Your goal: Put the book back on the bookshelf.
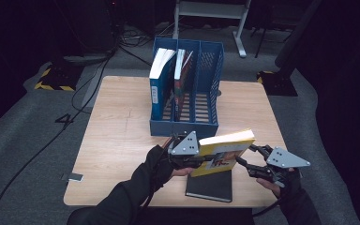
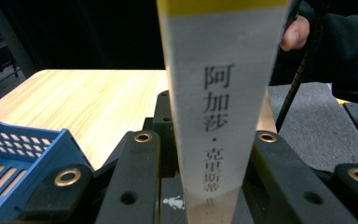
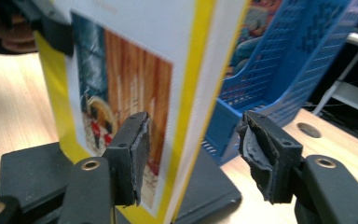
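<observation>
A yellow book [image 1: 225, 152] stands on edge above a dark book [image 1: 209, 186] that lies flat near the front edge of the table [image 1: 117, 136], its page block facing up and its cover picture turned toward the person. The left hand-held gripper [image 1: 194, 157] has the yellow book by its spine end: in the left gripper view the grey spine [image 2: 219, 116], printed with dark characters under a yellow band, rises straight between the two black jaws, which sit tight against both sides of it, so this gripper is clamped on the book. The right hand-held gripper [image 1: 246, 164] is at the book's other end; in the right gripper view its jaws stand parted on either side of the fore edge, with the left pad just beside the picture cover and the right pad well clear of the white pages, so it is open around the book and not gripping it. Behind the yellow book, toward the middle of the table, stands a blue file rack [image 1: 187, 84] with three slots. A blue-covered book [image 1: 159, 79] leans in its left slot, another book [image 1: 183, 77] stands in the middle slot, and the slot on the right shows only its slatted floor. Black cables [image 1: 89, 89] trail over the grey floor beyond the table.
</observation>
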`<state>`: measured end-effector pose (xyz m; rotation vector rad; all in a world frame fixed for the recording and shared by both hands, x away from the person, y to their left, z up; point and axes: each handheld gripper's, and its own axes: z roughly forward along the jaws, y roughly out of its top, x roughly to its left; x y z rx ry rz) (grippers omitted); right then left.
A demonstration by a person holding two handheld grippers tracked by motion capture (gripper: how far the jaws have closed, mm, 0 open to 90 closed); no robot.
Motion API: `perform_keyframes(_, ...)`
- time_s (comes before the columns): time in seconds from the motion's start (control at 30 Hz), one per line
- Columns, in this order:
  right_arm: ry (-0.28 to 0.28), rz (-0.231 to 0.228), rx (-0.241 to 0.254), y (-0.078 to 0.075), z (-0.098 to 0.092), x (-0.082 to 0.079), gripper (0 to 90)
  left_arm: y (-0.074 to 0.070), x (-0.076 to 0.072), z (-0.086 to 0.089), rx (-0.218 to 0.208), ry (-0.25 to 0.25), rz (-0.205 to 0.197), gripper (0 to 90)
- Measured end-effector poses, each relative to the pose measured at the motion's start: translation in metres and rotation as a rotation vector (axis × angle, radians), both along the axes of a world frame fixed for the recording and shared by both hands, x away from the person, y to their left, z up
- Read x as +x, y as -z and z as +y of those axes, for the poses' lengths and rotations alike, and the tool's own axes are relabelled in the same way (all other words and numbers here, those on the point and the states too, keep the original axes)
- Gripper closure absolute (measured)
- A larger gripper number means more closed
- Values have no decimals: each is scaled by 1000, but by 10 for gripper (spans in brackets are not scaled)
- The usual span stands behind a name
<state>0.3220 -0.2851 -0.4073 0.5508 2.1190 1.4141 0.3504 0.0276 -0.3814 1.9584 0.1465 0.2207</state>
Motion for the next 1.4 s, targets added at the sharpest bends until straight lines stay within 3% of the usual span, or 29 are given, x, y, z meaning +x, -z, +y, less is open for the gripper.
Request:
perform_keyframes(0.07,-19,6,-18,3,10,0,479,0,1,3,-4,-6,6,724)
perform_keyframes(0.17,2,-2,-28,5,16,-2,475,-4,2,7,-54,-37,16,689)
perform_keyframes(0.3,6,9,-6,5,15,-2,500,-10,2,8,-78,-61,29,621)
perform_keyframes(0.5,3,1,-12,5,16,-3,497,-24,2,0,-70,-93,41,516)
perform_keyframes(0.67,-1,0,-13,5,15,-3,498,-33,1,-6,-67,-126,33,510)
perform_keyframes(0.8,-3,8,-25,7,15,-2,498,-36,1,-10,-50,-118,24,521)
perform_keyframes(0.93,-13,16,-31,8,14,-2,493,-39,-1,-17,-20,-112,9,646)
perform_keyframes(1.1,-24,24,-37,11,7,-4,451,-38,1,-20,-6,-137,16,696)
perform_keyframes(1.3,39,39,-27,14,-16,-2,440,-40,1,-21,0,-148,24,725)
perform_keyframes(1.4,95,52,-65,23,-31,0,411,-39,2,-20,-8,-144,35,731)
